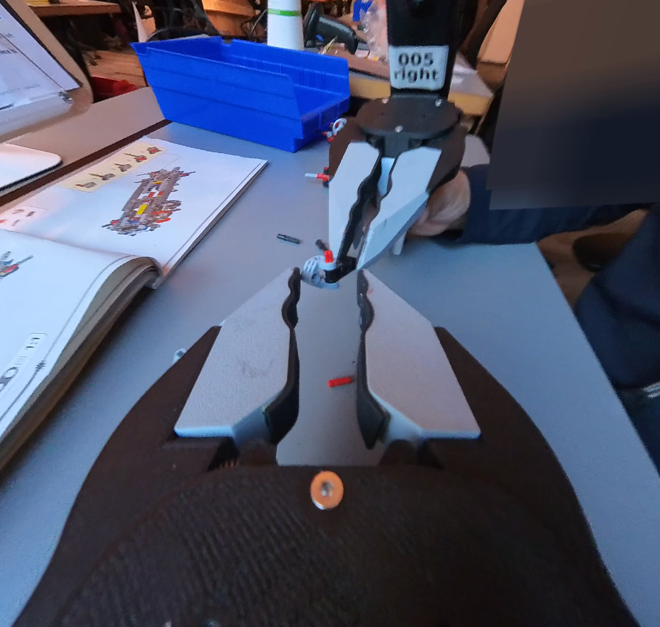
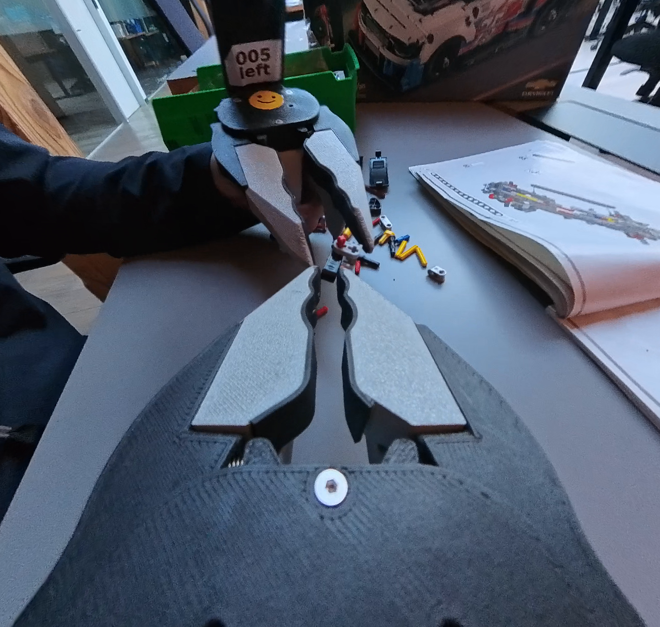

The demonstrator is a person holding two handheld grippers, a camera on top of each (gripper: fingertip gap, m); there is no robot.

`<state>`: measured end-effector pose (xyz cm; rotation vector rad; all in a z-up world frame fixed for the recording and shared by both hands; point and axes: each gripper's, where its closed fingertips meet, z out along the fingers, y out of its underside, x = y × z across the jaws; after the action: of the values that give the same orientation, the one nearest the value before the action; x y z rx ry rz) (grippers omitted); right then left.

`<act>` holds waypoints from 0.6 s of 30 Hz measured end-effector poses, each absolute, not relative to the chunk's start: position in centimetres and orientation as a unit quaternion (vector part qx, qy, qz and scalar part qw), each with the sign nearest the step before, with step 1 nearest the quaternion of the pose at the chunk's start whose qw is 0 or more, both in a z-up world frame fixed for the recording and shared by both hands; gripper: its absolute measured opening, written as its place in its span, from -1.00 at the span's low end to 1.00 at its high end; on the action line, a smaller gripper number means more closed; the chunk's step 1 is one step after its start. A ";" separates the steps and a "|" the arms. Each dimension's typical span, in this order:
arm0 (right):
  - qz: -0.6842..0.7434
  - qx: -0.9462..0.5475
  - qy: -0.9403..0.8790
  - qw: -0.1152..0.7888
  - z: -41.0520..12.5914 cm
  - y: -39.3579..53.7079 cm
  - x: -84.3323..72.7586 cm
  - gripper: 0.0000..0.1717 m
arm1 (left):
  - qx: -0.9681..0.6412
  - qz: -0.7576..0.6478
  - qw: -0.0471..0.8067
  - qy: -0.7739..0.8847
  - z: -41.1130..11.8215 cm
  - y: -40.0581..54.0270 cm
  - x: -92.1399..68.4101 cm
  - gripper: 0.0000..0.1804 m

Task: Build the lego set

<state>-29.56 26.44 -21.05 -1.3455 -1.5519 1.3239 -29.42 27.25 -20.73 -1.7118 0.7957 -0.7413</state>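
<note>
The small brick assembly [image 2: 343, 253], a grey piece with a red pin on top joined to a black piece, hangs just above the grey counter [image 2: 464, 324], between the two gripper tips. Your right gripper [image 2: 326, 278] is pinching it: the fingers are nearly together, and the black piece sits clamped between the tips at 12 o'clock in the right wrist view. Your left gripper [image 1: 326, 274] is spread; its fingers stand apart on either side of the grey end, with one tip right beside it, and neither pad visibly presses on it. A loose red pin [image 1: 339, 381] lies on the counter below, between the left gripper's fingers. At 2 o'clock of the assembly in the right wrist view lie scattered pieces, yellow angled connectors [image 2: 410, 253] and a small grey link [image 2: 436, 272] among them. Farther out at 3 o'clock lies the open instruction booklet [image 2: 535, 224], at 11 o'clock a green bin [image 2: 321, 85], and in the left wrist view a blue bin [image 1: 243, 88] at 11 o'clock. I judge the main risk to be that the hold is on one narrow end only, so a nudge from the spread left fingers could twist the assembly out or pop the joint apart, dropping pieces among the loose ones.
</note>
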 end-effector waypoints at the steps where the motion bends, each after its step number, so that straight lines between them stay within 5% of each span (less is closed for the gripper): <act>1: 0.509 -0.510 -0.599 0.350 -20.9 26.4 -29.5 -0.93 | -0.712 -0.333 0.527 0.323 -20.4 27.1 -29.3 -0.65; 18: 0.592 -0.467 -0.570 0.327 -18.5 24.7 -29.1 -0.93 | -0.665 -0.461 0.508 0.295 -18.5 25.6 -28.9 -0.80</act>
<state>-29.09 24.65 -18.55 -1.2229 -1.4919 1.5502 -28.90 25.60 -18.52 -1.6031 0.7114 -1.1124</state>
